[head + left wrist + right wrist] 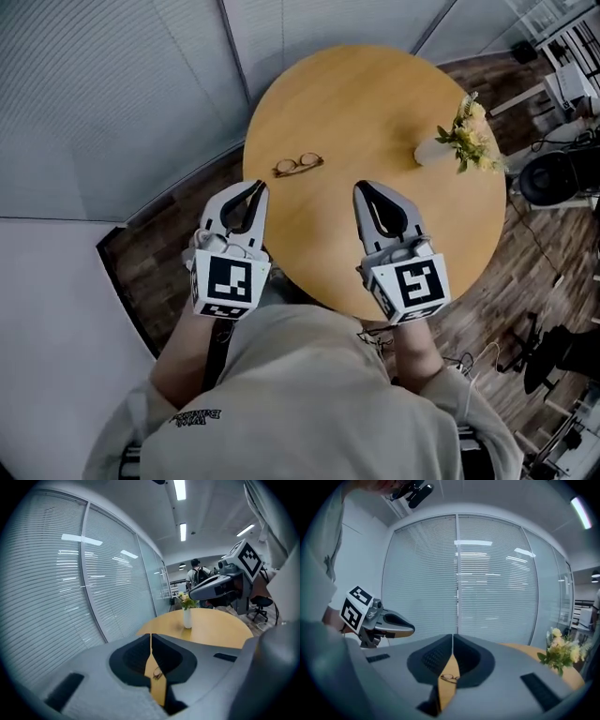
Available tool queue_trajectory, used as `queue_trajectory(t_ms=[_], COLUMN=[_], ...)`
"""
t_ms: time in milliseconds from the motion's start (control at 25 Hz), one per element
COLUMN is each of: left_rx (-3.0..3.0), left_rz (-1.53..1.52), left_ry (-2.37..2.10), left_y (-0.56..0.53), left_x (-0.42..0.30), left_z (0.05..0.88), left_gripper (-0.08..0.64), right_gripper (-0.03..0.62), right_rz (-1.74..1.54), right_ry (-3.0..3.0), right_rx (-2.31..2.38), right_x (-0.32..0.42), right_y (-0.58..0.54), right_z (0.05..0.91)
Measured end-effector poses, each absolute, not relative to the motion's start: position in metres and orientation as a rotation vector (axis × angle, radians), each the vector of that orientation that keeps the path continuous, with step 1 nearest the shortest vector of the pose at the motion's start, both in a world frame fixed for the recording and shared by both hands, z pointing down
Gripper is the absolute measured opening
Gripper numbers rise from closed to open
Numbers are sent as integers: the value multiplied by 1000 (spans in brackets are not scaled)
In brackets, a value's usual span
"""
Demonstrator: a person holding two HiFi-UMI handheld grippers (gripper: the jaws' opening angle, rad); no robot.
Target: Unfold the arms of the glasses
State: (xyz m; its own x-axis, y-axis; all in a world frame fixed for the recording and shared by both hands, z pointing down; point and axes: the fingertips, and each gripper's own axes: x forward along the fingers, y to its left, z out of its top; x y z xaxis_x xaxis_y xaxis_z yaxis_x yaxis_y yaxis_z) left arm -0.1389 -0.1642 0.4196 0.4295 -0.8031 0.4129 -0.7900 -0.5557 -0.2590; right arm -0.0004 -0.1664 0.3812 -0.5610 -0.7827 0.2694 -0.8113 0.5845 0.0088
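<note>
A pair of thin brown-framed glasses (298,165) lies folded on the round wooden table (375,94), toward its near left side. My left gripper (255,186) hovers just short of the glasses, at the table's left edge, with its jaws shut and empty. Over the table's near part, to the right of the glasses, my right gripper (364,186) is also shut and empty. Each gripper view shows the glasses (157,673) (449,678) through the slit below its closed tips (150,634) (453,635).
A white vase of yellow flowers (464,139) stands at the table's right side. Glass walls with blinds (112,94) run behind and to the left. Chairs and equipment (553,173) crowd the floor at right. A person (197,573) stands far off.
</note>
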Motion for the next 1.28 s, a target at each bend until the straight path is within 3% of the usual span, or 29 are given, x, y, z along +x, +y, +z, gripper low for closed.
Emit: queue_trajectory(t_ms=[280,440,1280], left_rx=[-2607,-2597,-2534], left_rz=[-908,-1003,-1464], left_ry=[1431,1362,1085], left_y=[-196,-220,-278], left_x=[-114,-100,-85], left_z=[447,470,630], left_gripper=[28,112,160], right_gripper=[31,31,31], right_rz=[215,246,361], right_ry=[-2562,-2550,-2495], right_rx=[1334,1345,1327], right_x=[26,36,44], right_y=[-173,-180,-225], right_z=[394,405,458])
